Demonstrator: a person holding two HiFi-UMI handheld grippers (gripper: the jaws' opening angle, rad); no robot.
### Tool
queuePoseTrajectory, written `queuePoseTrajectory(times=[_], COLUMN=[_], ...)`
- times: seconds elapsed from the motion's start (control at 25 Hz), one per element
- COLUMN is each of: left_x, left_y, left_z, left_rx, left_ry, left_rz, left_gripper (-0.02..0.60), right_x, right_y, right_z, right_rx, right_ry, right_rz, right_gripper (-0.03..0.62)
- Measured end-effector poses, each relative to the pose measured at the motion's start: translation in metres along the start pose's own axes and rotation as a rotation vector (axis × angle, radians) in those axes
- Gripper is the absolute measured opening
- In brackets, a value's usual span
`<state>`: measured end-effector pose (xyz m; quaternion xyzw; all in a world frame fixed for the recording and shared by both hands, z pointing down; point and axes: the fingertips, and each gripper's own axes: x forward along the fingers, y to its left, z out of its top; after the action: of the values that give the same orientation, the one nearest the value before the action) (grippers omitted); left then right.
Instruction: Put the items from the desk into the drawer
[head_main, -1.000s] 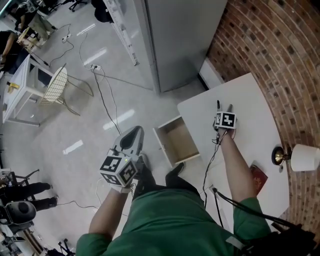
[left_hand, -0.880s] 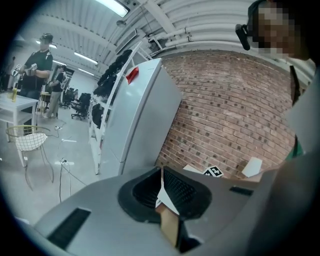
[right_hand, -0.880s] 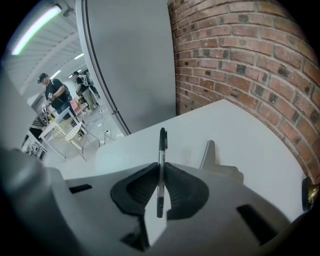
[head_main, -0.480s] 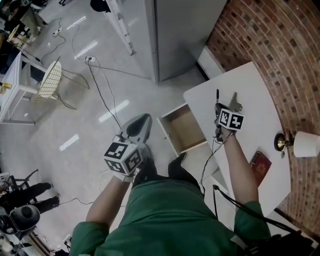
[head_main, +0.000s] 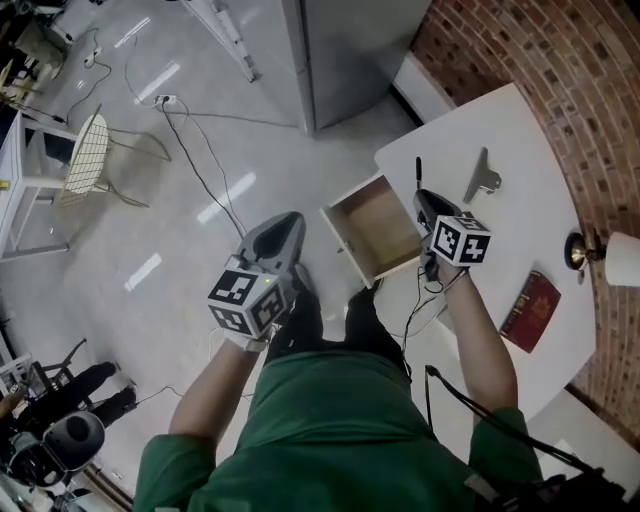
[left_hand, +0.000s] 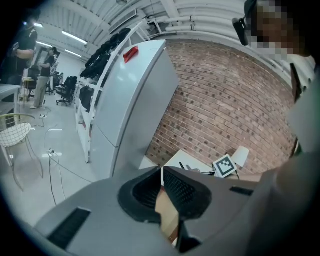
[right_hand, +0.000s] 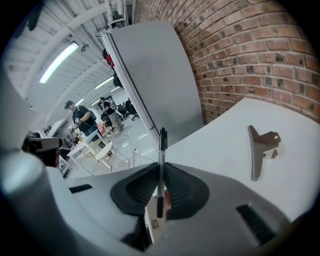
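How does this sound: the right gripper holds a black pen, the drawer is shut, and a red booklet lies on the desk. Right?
One slip: the drawer is open, not shut, as the head view shows. The right gripper holds a black pen, and a red booklet lies on the desk.

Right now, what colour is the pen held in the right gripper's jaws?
Black. The pen shows best in the right gripper view, standing upright between the jaws.

- Left gripper (head_main: 288, 225): jaws together with nothing between them, tilted slightly downward, forearm bare.
- Right gripper (head_main: 424, 200): arm reaching forward, jaws clamped on an upright pen (right_hand: 162, 150).
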<state>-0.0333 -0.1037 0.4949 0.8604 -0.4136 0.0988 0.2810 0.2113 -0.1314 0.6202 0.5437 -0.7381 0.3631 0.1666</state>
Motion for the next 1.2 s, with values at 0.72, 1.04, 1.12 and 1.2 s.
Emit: queuePoseTrajectory(times=[0.72,1.04,1.12,1.2], left_x=[0.024,0.028,0.027,0.025], left_y=[0.033,0.044,0.054,0.065], left_z=[-0.062,-0.091,-0.097,-0.103], left_rx=[-0.067,-0.113,-0.126,-0.139], left_ry=[0.065,0.092,0.092,0.094], left_rz=[-0.003,0.004,0.026,0.05], left_gripper=[0.014,0.014,0.014,0.014], right_x=[0.031,0.076,0.088,0.097], right_y=[0.058,0.046,0.041,0.035], right_z=[-0.073,-0.153,-0.17,-0.184], right_rx=[-0.102,-0.157,-0.2,-0.216], right_ry=[0.03,0.214,0.253,0.279], right_rz=[0.112,0.067,0.047,0.03], right_gripper=[0.043,0.043,0.043,0.043])
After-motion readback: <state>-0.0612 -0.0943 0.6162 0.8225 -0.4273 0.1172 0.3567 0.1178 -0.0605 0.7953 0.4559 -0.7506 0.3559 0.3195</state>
